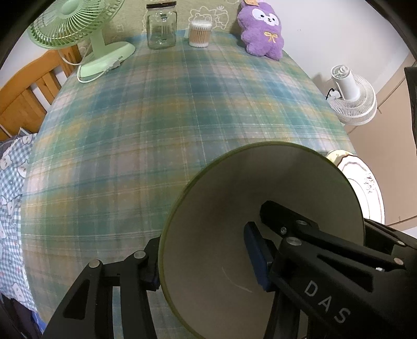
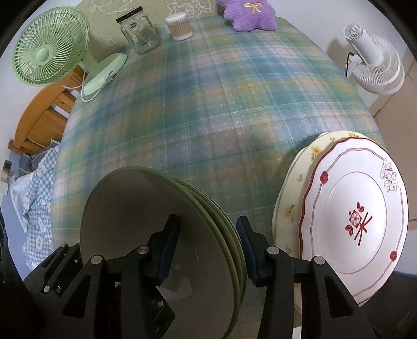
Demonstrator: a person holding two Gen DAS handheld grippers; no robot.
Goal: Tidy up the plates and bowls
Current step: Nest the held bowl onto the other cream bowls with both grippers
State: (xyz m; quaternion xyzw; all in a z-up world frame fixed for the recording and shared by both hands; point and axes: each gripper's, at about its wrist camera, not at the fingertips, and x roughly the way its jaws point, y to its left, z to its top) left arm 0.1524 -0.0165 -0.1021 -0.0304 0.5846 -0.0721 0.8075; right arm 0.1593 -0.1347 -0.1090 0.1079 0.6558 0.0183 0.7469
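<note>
A stack of olive-green bowls with pale insides (image 2: pixel 146 221) sits at the near edge of the plaid tablecloth; it also shows in the left wrist view (image 1: pixel 234 208). My right gripper (image 2: pixel 208 250) straddles the stack's right rim, one finger inside and one outside, with a gap to the rim. My left gripper (image 1: pixel 203 263) straddles the left rim, with one finger (image 1: pixel 256 256) inside. To the right, a white plate with red trim (image 2: pixel 359 216) lies on a cream flowered plate (image 2: pixel 294 187).
At the far edge stand a green desk fan (image 2: pixel 49 62), a glass jar (image 2: pixel 139 32), a tub of cotton swabs (image 2: pixel 179 26) and a purple plush toy (image 2: pixel 250 13). A white fan (image 2: pixel 375 67) stands beyond the right edge. A wooden chair (image 2: pixel 41 122) is at left.
</note>
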